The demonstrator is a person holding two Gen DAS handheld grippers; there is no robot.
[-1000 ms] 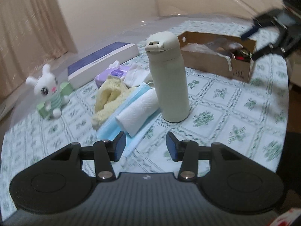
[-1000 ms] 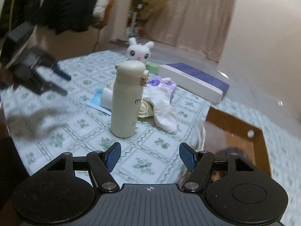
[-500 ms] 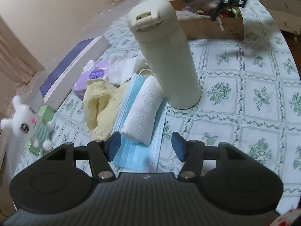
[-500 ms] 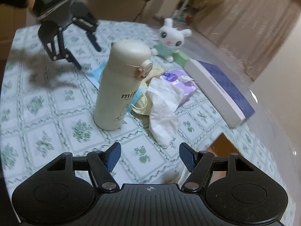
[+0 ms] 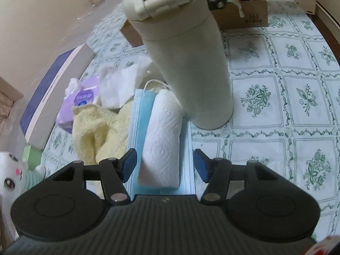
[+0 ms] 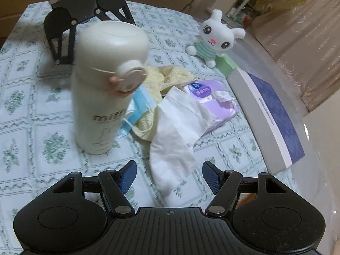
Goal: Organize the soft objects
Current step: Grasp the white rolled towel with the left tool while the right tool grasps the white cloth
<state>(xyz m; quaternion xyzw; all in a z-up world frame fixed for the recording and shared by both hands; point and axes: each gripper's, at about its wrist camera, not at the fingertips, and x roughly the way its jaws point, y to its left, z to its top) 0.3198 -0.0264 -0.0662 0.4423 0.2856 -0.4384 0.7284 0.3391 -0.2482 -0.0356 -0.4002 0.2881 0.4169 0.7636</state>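
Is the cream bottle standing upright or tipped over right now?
Upright. The cream bottle stands on its base on the tablecloth, lid closed on top, beside the blue mask.

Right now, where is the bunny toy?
In the right wrist view the bunny toy sits at the far side of the table, upper right, against a green block, beyond the purple tissue pack.

Floral-tiled tablecloth under upright cream flask, blue mask, yellow towel, tissue pack, cardboard box.

Cream flask, blue mask, yellow towel
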